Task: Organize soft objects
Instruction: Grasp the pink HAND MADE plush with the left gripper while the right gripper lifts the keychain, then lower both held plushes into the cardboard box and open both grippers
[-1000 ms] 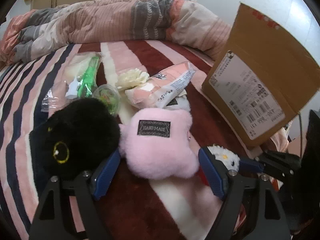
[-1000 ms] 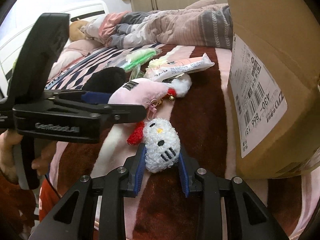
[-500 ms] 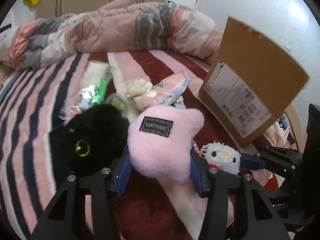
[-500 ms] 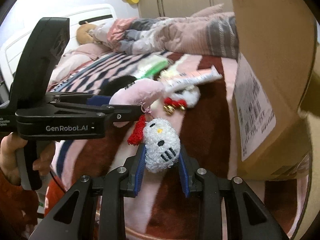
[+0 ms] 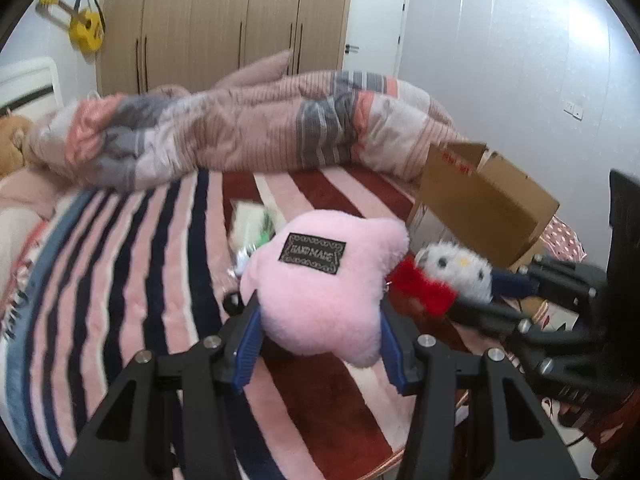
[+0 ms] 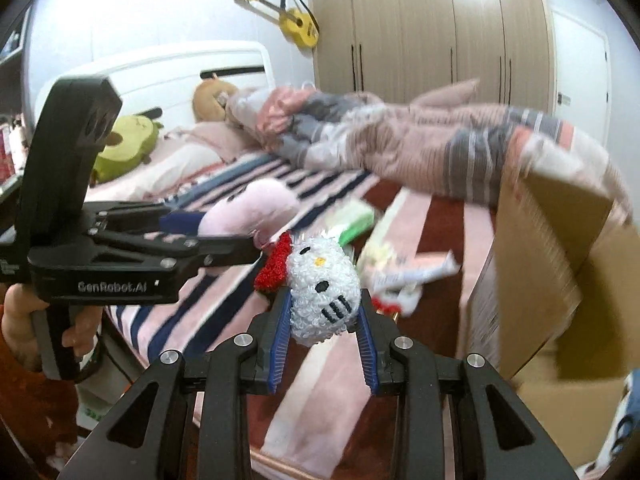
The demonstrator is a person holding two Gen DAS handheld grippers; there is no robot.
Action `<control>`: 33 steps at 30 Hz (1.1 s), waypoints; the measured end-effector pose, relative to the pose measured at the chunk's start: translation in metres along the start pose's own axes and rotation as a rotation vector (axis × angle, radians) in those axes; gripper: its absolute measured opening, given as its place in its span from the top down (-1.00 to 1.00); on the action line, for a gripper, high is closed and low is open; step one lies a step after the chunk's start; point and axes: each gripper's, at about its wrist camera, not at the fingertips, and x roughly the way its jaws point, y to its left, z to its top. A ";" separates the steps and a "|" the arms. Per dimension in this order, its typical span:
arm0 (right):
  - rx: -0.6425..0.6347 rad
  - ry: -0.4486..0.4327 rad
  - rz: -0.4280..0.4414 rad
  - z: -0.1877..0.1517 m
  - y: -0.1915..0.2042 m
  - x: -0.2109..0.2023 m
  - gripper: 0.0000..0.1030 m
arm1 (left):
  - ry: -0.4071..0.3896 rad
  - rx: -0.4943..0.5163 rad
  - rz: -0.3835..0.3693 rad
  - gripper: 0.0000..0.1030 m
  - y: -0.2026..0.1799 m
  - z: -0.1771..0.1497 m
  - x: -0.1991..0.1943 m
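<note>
My left gripper (image 5: 320,344) is shut on a pink plush toy (image 5: 324,280) with a black "HAND MADE" label and holds it above the striped bed. My right gripper (image 6: 324,320) is shut on a white curly cat plush (image 6: 324,292) with a red bow, also lifted. The two toys hang close together; the cat plush (image 5: 460,272) shows just right of the pink one in the left wrist view, and the pink plush (image 6: 248,212) shows in the right wrist view. An open cardboard box (image 5: 480,200) stands on the bed to the right, and is also in the right wrist view (image 6: 552,264).
A striped blanket (image 5: 120,280) covers the bed, with a rumpled quilt (image 5: 248,132) behind. Packets and small items (image 6: 400,264) lie on the bed near the box. A green plush (image 6: 124,144) sits by the headboard. Wardrobes (image 5: 224,20) stand behind.
Both grippers have risen off the bed with their toys. The left one closed on the pink plush and lifted it away from the black plush, which is out of view now.
</note>
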 end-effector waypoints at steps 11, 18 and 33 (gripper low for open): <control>0.036 -0.143 -0.109 0.045 -0.075 -0.082 0.49 | -0.104 0.141 -0.030 0.06 -0.071 0.069 -0.031; 0.077 -0.057 -0.208 0.024 -0.151 -0.095 0.47 | -0.078 0.266 -0.086 0.06 -0.155 0.113 0.002; 0.101 0.009 -0.147 -0.017 -0.196 -0.074 0.06 | 0.093 0.360 -0.082 -0.32 -0.222 0.128 0.085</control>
